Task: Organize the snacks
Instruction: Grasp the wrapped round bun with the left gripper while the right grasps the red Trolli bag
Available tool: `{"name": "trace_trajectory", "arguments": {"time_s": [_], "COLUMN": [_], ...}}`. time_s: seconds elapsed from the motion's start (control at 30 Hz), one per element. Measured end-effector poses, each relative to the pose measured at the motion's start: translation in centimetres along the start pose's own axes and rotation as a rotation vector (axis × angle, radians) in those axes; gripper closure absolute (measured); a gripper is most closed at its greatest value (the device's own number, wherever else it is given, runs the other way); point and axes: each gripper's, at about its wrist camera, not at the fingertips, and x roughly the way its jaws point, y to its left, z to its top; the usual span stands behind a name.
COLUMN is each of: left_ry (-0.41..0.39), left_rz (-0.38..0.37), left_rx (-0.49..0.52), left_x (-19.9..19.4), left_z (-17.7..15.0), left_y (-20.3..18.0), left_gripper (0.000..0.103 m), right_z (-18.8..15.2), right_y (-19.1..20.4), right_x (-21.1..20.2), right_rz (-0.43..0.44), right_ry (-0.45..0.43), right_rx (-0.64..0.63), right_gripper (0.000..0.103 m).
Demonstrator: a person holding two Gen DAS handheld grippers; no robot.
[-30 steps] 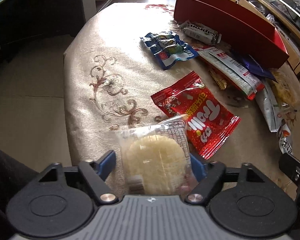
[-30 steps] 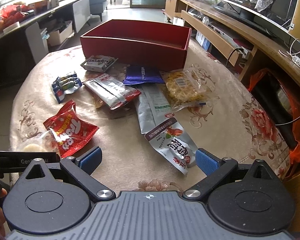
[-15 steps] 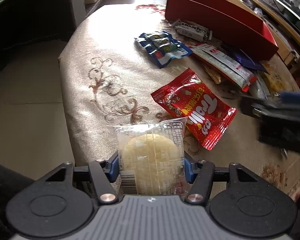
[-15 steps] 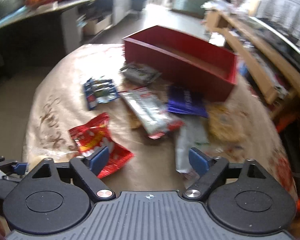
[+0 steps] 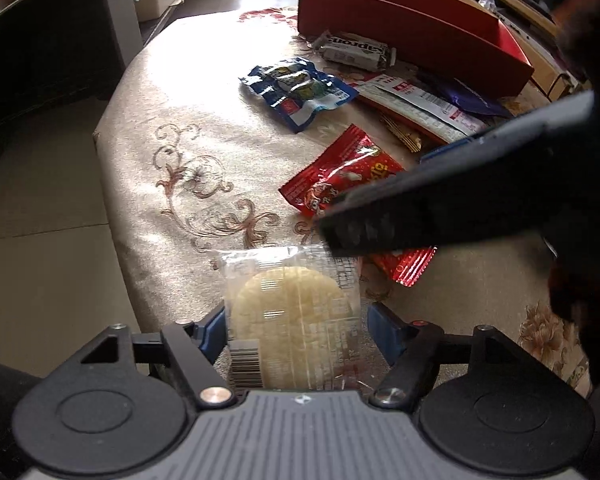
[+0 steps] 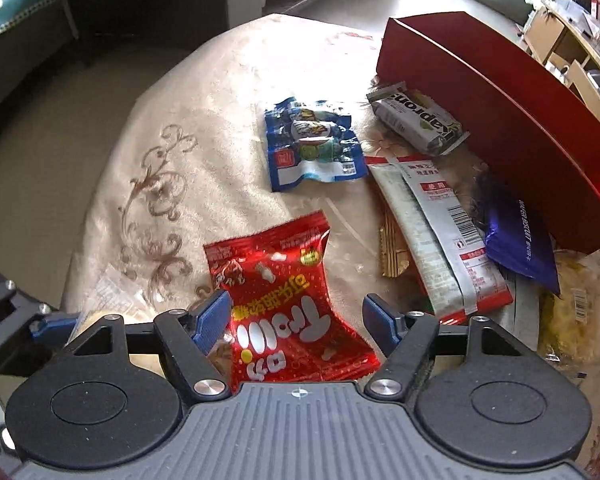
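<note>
Right claw (image 6: 294, 320) closing, straddling red gummy bag (image 6: 288, 296); bag's long axis along fingers; contact unclear.

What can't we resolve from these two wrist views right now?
- Red box interior: both views show only its outer walls.
- Red candy bag, left wrist view: lower part hidden by the right gripper's dark blurred body.
- Rice cracker pack: near end hidden behind the left gripper; pad contact unclear.
- Yellow snack bag, right wrist view: blurred at the edge.

1 red box (image 6: 500, 120), 8 snack packets (image 6: 292, 304), 2 claws (image 6: 296, 316).
</note>
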Motion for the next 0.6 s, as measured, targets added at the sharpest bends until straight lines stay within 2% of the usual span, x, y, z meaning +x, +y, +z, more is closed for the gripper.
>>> {"name": "trace_trajectory", "arguments": {"time_s": [0.07, 0.2, 0.33, 0.37, 0.5, 0.57, 0.6], "left_ry": [0.004, 0.015, 0.025, 0.027, 0.029, 0.02, 0.014], "left_rz": [0.001, -0.011, 0.003, 0.01, 0.03, 0.043, 0.052], "left_rx": [0.002, 0.018, 0.053, 0.065, 0.048, 0.036, 0.036], "left_x": [0.1, 0.3, 0.9, 1.0, 1.0, 0.9, 0.9], "left_z": [0.1, 0.6, 1.2, 1.2, 1.2, 1.2, 1.2], "left_y": [-0.1, 0.2, -0.2, -0.4, -0.6, -0.5, -0.5], "left_gripper": [0.031, 0.026, 0.022, 0.02, 0.021, 0.028, 0.03], "right_z": [0.3, 0.2, -0.9, -1.2, -1.4, -1.0, -0.8], "right_y": [-0.7, -3.1, -4.6, -4.9, -4.5, -4.3, -4.2], "right_x": [0.2, 0.3, -0.4, -0.6, -0.7, -1.1, -1.2], "right_rz": [-0.008, 0.061, 0.048, 0.046, 0.029, 0.03, 0.039], "right_ry": [0.014, 0.046, 0.052, 0.056, 0.046, 0.02, 0.011], "right_rx": [0.03, 0.121, 0.156, 0.163, 0.159, 0.153, 0.147], "right_gripper": [0.03, 0.046, 0.061, 0.061, 0.056, 0.04, 0.026]}}
